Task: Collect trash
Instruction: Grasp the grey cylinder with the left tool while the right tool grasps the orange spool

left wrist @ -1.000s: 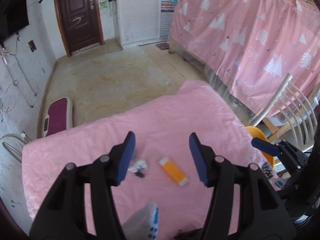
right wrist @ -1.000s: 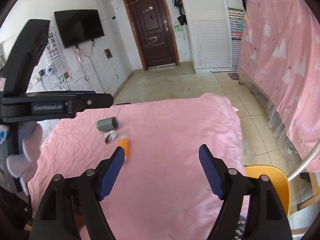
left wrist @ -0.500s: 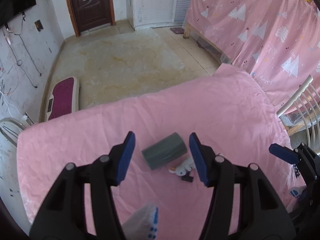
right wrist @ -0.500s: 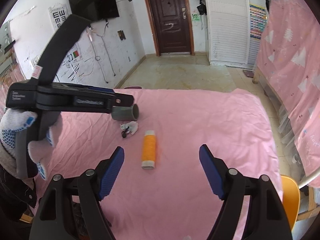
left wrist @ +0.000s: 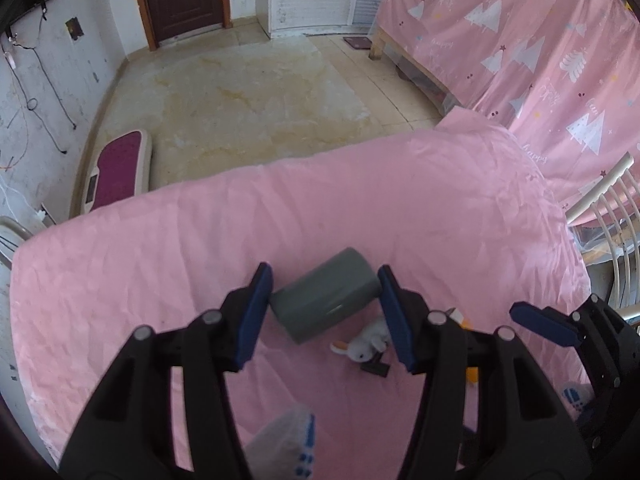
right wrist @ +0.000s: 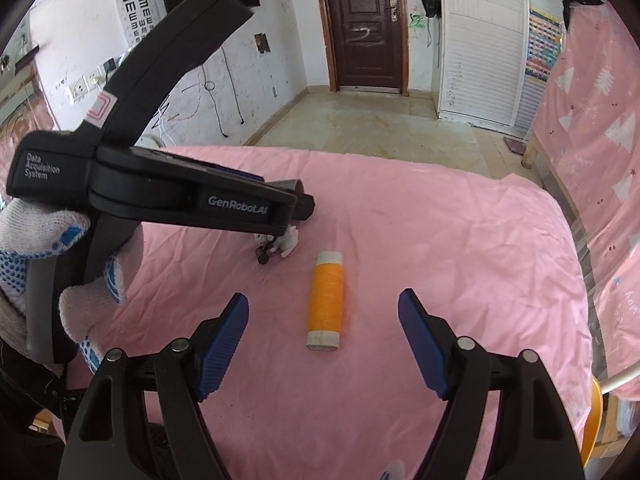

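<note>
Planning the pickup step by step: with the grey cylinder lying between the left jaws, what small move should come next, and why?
Probably lower the left gripper a little further and close it on the grey cylinder. The cylinder lies on its side on the pink cloth between the open jaws, with gaps showing at both pads, so nothing is gripped yet. The small white toy lies close beside it, so close gently.

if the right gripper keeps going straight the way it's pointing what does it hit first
Most likely the orange thread spool, lying on the pink sheet between and just ahead of the right gripper's open jaws. Depth is hard to judge.
</note>
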